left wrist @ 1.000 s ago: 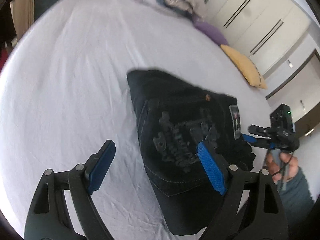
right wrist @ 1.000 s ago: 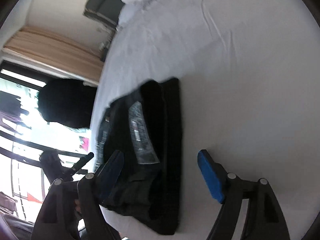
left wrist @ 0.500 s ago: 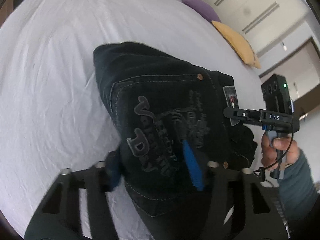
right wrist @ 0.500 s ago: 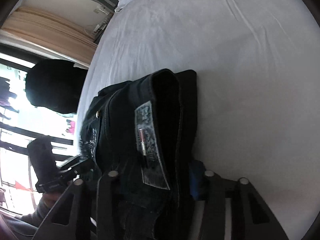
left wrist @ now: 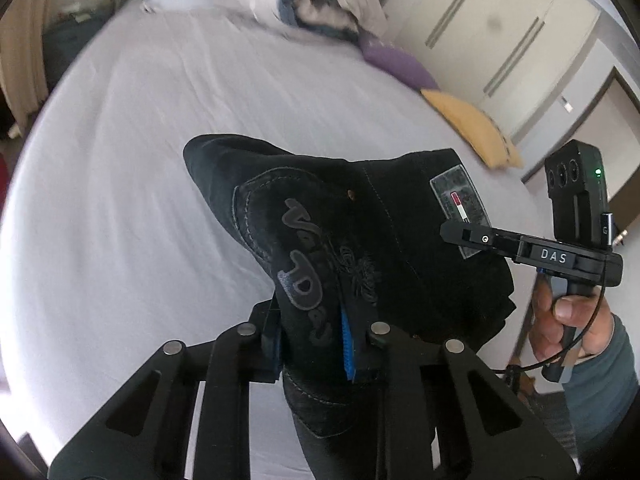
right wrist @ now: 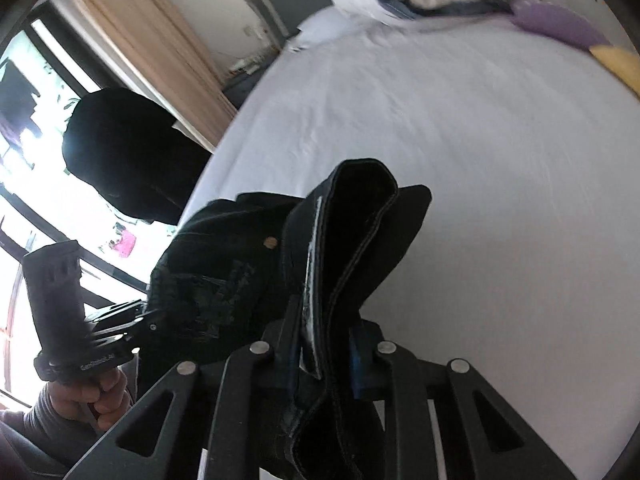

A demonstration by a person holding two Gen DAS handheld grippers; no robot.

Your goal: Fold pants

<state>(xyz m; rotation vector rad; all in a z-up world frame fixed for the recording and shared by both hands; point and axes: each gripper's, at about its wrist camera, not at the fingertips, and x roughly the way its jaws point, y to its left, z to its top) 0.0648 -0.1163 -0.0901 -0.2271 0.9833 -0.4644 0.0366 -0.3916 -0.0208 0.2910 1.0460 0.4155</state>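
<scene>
Pants [left wrist: 360,240], folded bundle, clamped between jaws of both: left gripper [left wrist: 312,344] at pocket end, right gripper [right wrist: 324,356] at waistband; bulk toward 12 o'clock over bed [left wrist: 140,160].

You have a white bed sheet [left wrist: 168,128] spread wide in front of you, lightly creased, with a rumpled white and blue pile of bedding [left wrist: 308,0] at its far end. Just beside that pile lies a purple pillow [left wrist: 396,62], and next along the edge a yellow pillow [left wrist: 472,128], with pale wardrobe doors [left wrist: 500,28] behind them. On your other side hangs a beige curtain [right wrist: 144,52] next to a bright window [right wrist: 28,92].
</scene>
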